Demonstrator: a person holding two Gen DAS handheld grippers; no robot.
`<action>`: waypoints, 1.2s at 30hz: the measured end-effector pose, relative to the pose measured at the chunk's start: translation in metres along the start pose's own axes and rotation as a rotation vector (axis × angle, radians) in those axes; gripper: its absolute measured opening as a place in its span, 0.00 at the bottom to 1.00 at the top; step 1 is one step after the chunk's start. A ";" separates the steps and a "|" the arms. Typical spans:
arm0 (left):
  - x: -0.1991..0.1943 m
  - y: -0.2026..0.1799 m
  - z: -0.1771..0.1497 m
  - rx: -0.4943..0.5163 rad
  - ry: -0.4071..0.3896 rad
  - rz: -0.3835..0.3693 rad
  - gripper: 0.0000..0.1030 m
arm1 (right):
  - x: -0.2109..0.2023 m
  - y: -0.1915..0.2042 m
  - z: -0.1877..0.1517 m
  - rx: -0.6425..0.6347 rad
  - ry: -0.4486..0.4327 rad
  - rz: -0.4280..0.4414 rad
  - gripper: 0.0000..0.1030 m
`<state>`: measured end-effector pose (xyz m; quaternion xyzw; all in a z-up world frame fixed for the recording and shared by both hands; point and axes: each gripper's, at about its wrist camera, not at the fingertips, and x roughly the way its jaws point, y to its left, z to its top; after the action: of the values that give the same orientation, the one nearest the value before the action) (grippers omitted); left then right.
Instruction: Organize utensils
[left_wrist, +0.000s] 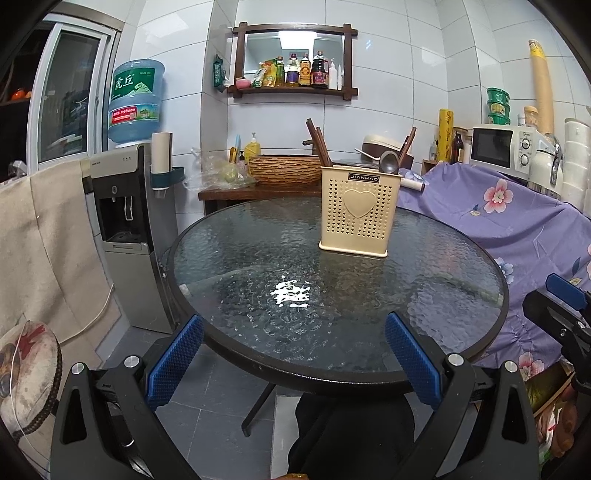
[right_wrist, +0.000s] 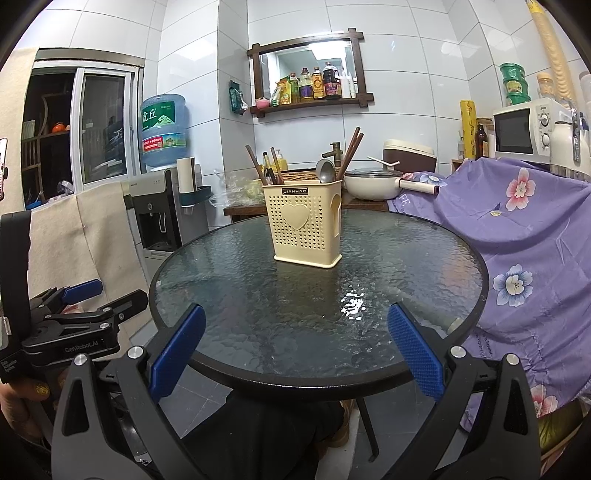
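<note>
Left wrist view shows the left gripper spread wide and empty at the near rim of the glass desk; the right gripper is equally wide and empty. The cream holder stands upright mid-desk, chopsticks and spoon inside. A careless reach could tip that light holder, I'd judge, since it may slide on glass.

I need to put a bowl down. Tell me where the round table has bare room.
Nearly all of the glass table is bare: the whole near half between the utensil holder and the rim by the open left gripper and right gripper, plus strips on both sides of the holder. Only the far centre is taken.
</note>
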<state>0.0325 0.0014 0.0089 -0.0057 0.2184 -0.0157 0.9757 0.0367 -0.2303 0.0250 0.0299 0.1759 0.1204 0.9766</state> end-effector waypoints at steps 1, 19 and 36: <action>0.000 0.000 0.000 -0.001 0.000 -0.001 0.94 | 0.000 0.000 0.000 -0.001 0.000 0.001 0.94; -0.001 0.000 0.000 -0.003 0.001 -0.002 0.94 | 0.002 -0.002 -0.003 -0.005 0.008 0.009 0.94; -0.002 0.001 0.001 -0.006 0.005 -0.007 0.94 | 0.002 -0.002 -0.004 -0.004 0.011 0.011 0.94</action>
<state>0.0308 0.0022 0.0103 -0.0094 0.2209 -0.0184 0.9751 0.0377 -0.2314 0.0199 0.0282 0.1809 0.1265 0.9749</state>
